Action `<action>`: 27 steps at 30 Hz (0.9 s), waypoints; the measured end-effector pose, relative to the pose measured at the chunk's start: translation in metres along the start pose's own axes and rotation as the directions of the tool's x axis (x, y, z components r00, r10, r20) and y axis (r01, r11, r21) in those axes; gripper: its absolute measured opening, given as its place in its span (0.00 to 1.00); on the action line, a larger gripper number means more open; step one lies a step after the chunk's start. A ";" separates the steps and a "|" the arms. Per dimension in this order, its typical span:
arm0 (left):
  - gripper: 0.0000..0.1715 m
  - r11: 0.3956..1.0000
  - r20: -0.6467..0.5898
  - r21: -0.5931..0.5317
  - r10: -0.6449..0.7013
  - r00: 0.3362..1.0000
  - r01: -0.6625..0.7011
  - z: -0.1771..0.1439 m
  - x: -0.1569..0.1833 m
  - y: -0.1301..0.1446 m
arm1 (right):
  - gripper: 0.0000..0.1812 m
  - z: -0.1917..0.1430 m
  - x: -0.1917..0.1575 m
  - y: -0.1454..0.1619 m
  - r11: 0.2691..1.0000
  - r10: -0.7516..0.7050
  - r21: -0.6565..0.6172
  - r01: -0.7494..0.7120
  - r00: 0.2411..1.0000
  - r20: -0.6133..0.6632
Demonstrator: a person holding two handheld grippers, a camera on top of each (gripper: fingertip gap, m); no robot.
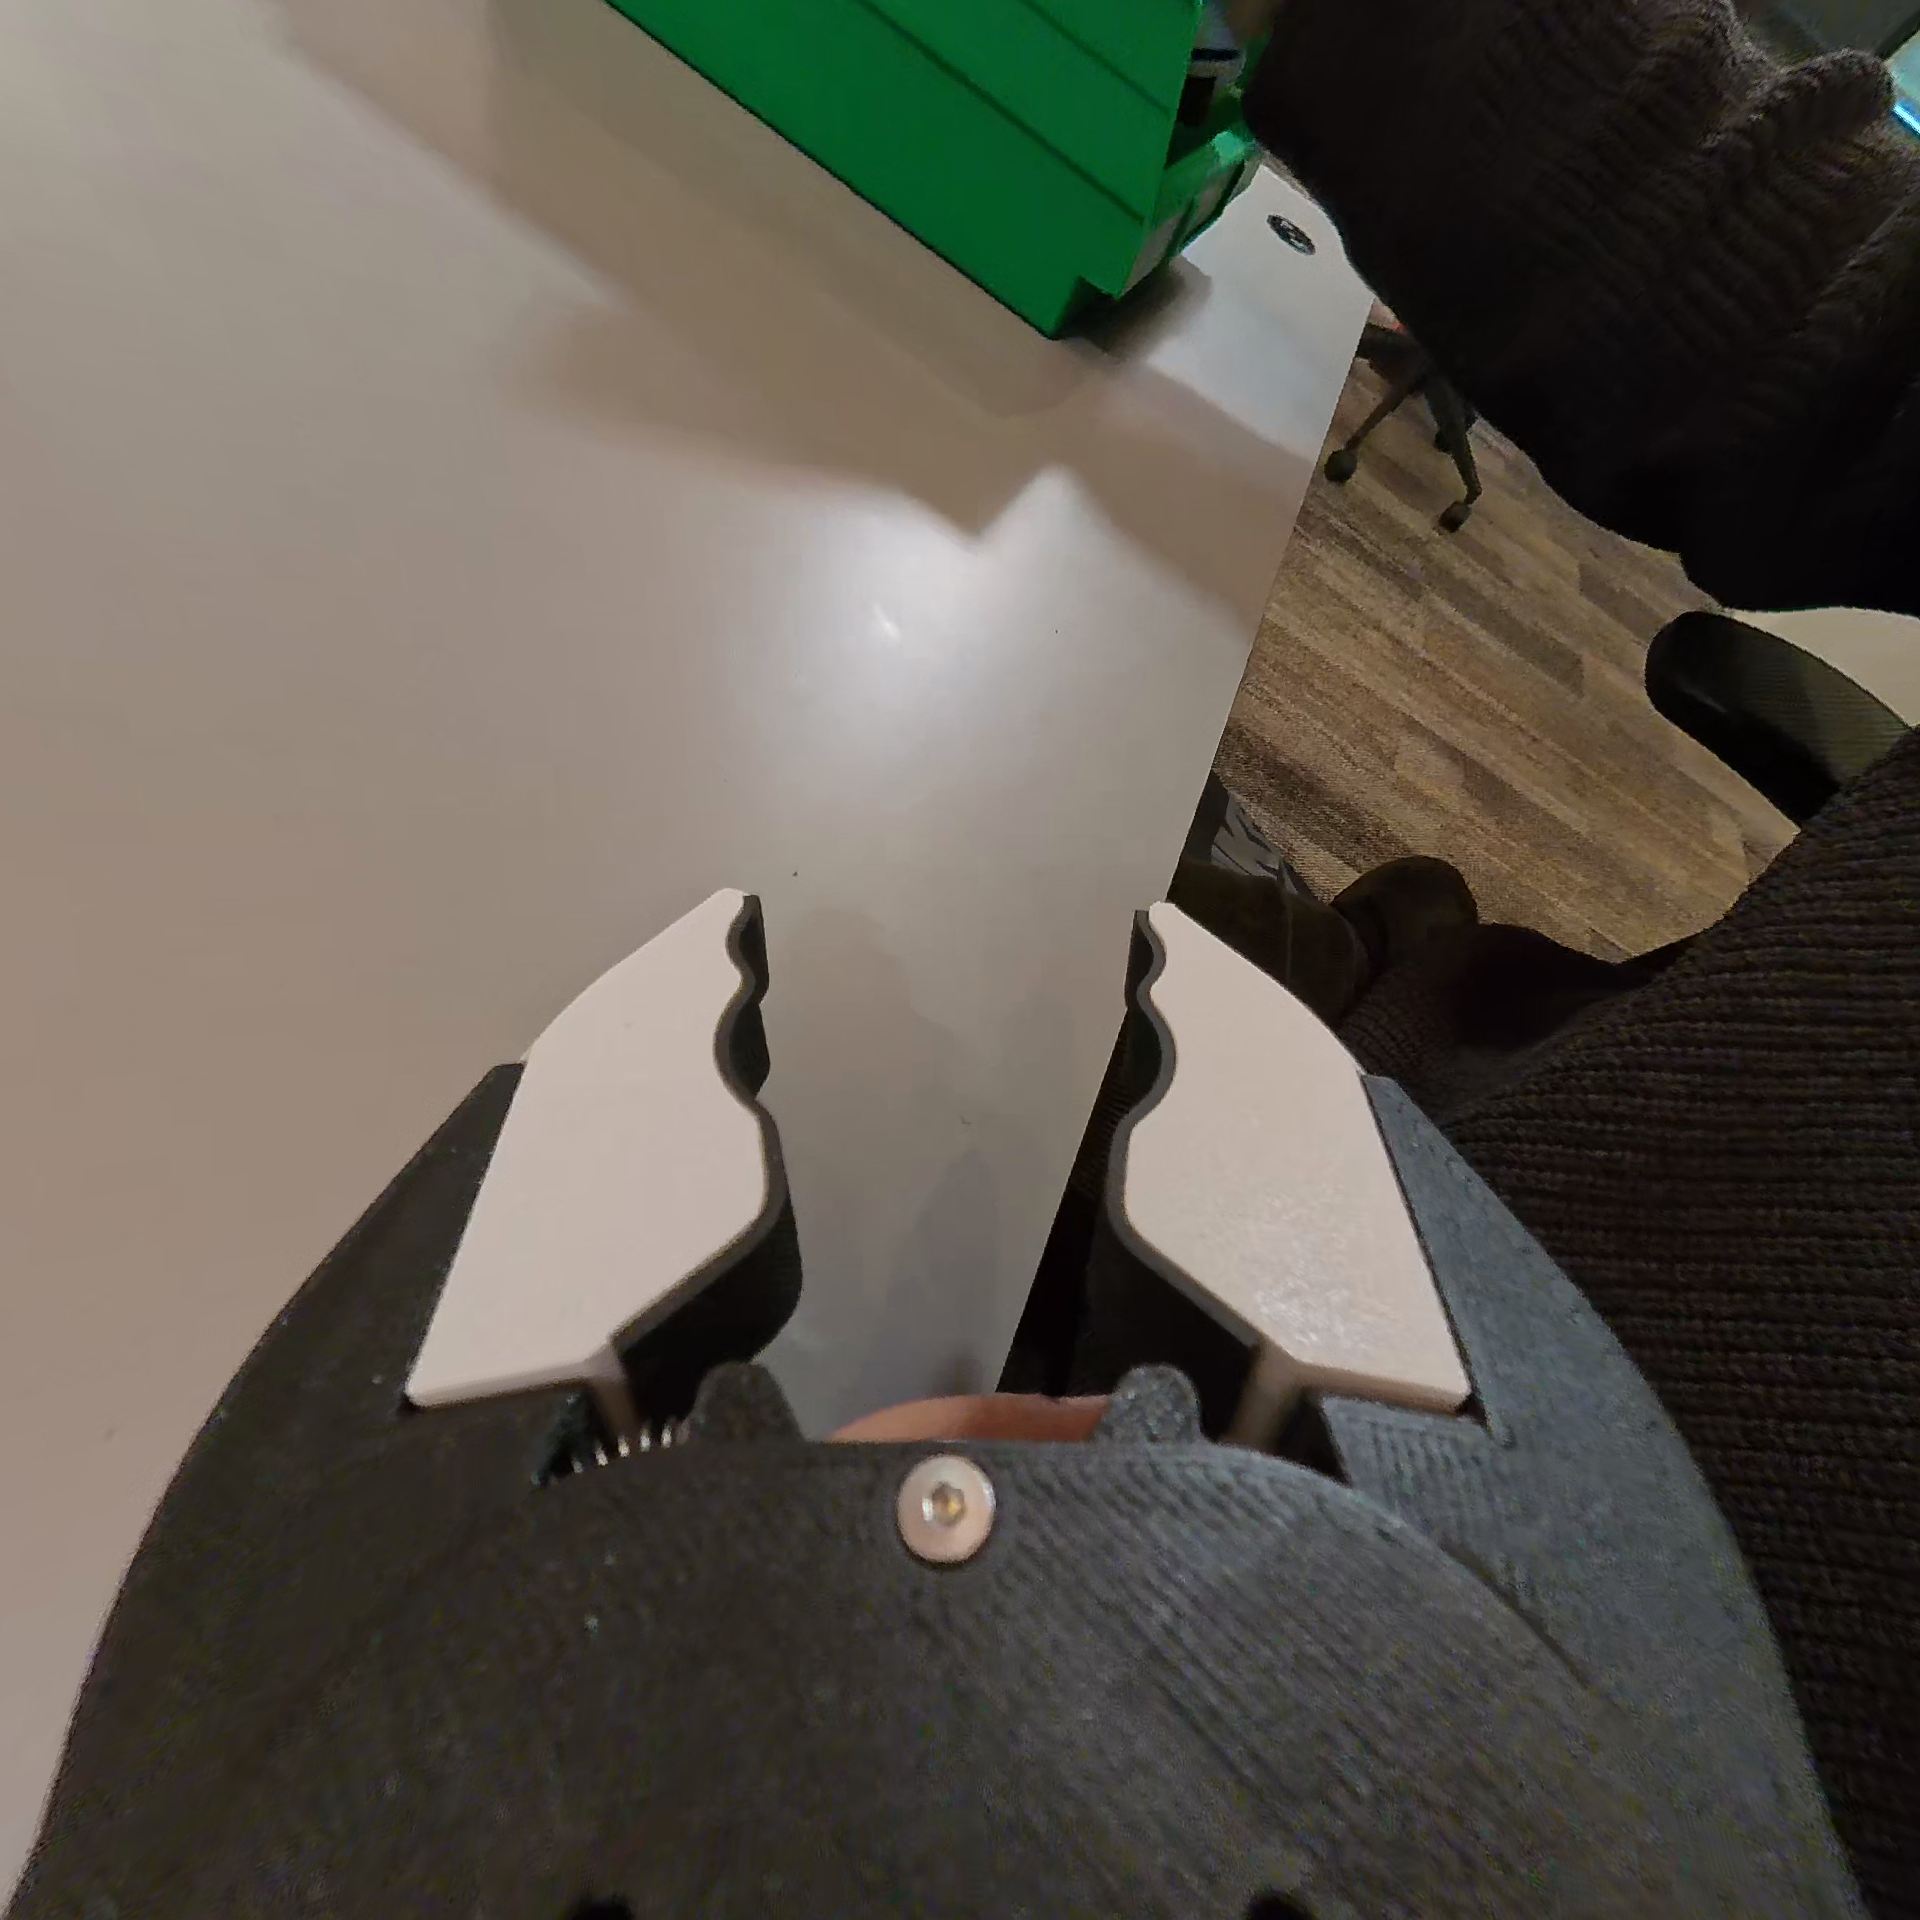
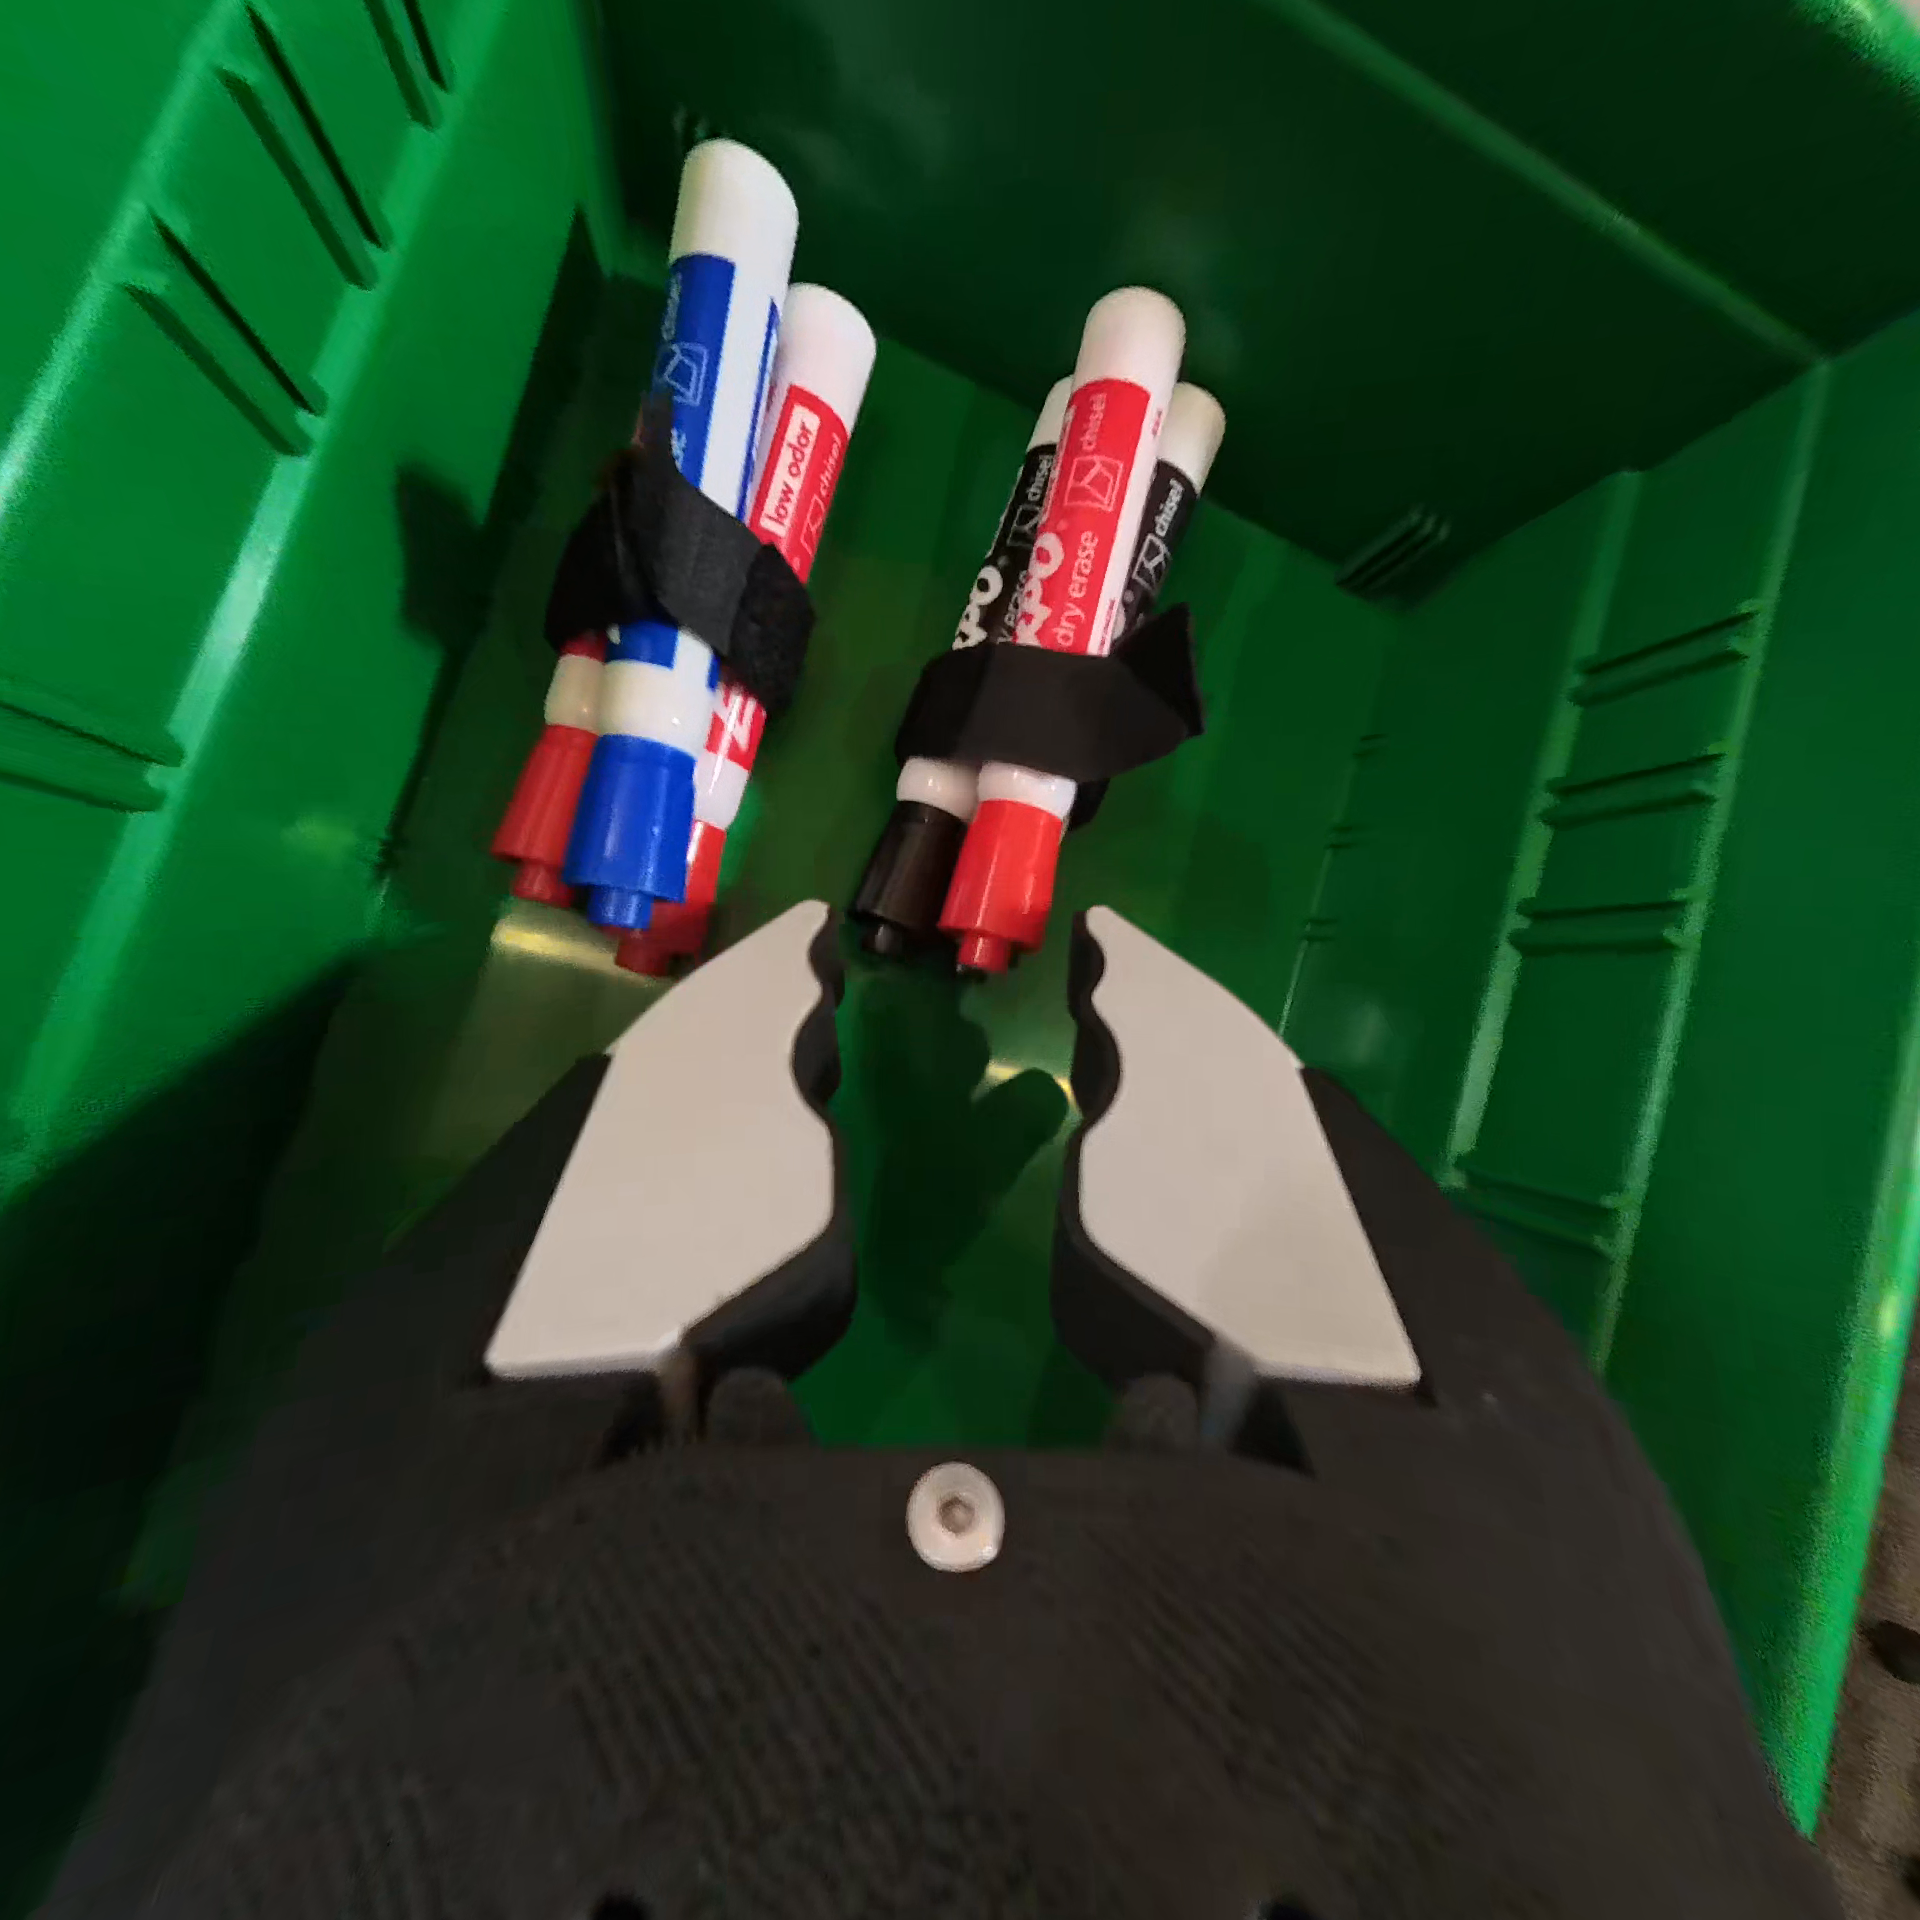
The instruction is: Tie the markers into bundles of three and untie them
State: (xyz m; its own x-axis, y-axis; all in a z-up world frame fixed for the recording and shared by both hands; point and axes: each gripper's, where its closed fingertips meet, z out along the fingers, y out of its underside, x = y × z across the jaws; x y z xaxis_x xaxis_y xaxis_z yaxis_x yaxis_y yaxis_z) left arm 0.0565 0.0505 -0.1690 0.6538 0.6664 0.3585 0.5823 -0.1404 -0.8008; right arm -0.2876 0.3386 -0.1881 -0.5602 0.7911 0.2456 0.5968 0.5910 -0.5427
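- My left gripper: black body, pale grey fingers.
- Table: plain off-white.
- Bin: bright green.
- Markers: white barrels, red, blue and black caps.
- Straps: black.
- Floor: brown wood-grain.

The right gripper sits inside a green plastic bin, its two grey fingers spread apart with nothing between them. Just beyond the fingertips lies a bundle of markers with one red and two black, bound by a black strap, its caps pointing toward the gripper but not touching it. A second bundle of blue and red markers, bound by another black strap, lies beside it to the left, near the bin's ribbed left wall.
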 end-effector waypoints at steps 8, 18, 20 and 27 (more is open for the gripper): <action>0.39 1.000 -0.001 -0.011 -0.002 1.000 0.002 0.001 0.000 0.002 | 0.19 0.000 0.006 0.005 0.997 -0.078 -0.021 0.077 0.992 -0.094; 0.39 1.000 0.002 -0.017 -0.001 1.000 0.001 0.002 0.000 0.003 | 0.18 -0.002 0.008 0.006 0.993 -0.119 -0.029 0.117 0.987 -0.112; 0.39 1.000 0.002 -0.018 0.001 1.000 -0.001 0.002 0.000 0.003 | 0.18 -0.002 0.008 0.006 0.992 -0.128 -0.034 0.124 0.985 -0.120; 0.39 1.000 0.002 -0.022 0.004 1.000 -0.004 0.002 0.001 0.004 | 0.23 -0.008 0.010 0.004 0.991 -0.135 -0.021 0.133 0.980 -0.145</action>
State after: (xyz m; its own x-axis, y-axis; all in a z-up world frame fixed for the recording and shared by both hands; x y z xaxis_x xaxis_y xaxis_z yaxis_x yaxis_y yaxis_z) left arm 0.0583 0.0519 -0.1726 0.6551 0.6670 0.3548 0.5902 -0.1588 -0.7915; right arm -0.2862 0.3501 -0.1809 -0.5458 0.7188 0.4305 0.5287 0.6941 -0.4886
